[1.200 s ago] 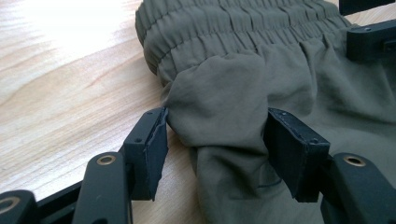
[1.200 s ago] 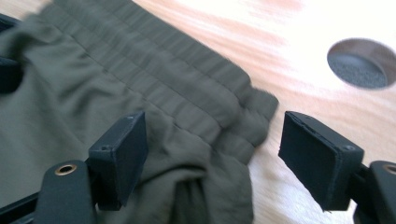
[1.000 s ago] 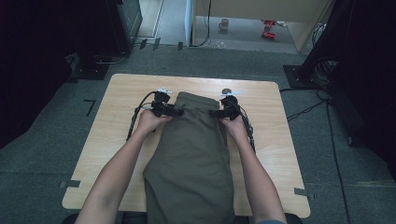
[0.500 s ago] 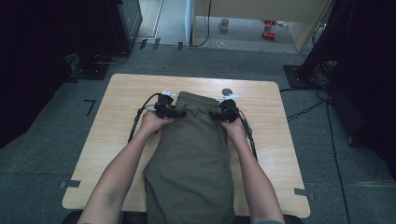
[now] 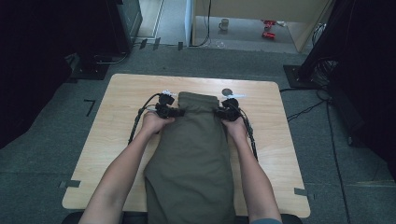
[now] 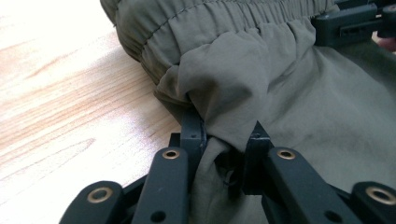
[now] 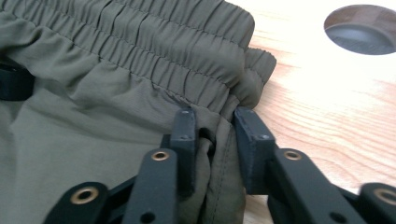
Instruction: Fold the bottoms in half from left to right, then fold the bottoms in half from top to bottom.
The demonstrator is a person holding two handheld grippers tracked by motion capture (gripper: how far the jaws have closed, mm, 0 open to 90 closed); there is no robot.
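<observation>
A pair of olive trousers (image 5: pixel 194 154) lies along the middle of the wooden table (image 5: pixel 116 135), with its elastic waistband (image 5: pixel 200 100) at the far end. My left gripper (image 5: pixel 174 112) sits at the waistband's left side. Its jaws have just been closing, and a fold of the fabric (image 6: pixel 229 88) is now pinched between them (image 6: pixel 226 135). My right gripper (image 5: pixel 220 112) is at the waistband's right side. Its jaws have also just been closing and now press on the side seam just below the elastic (image 7: pixel 215 121). Part of the other gripper (image 6: pixel 350 23) shows across the cloth.
A round hole (image 5: pixel 227 92) goes through the table just beyond the right gripper, and appears again (image 7: pixel 359 28) in the right gripper view. Black cables (image 5: pixel 140 116) trail from both grippers. The trouser legs hang over the near edge. Dark stands and equipment ring the table.
Both pairs of jaws have narrowed onto the sides of the waistband. The hands and the trousers have stayed where they were.
</observation>
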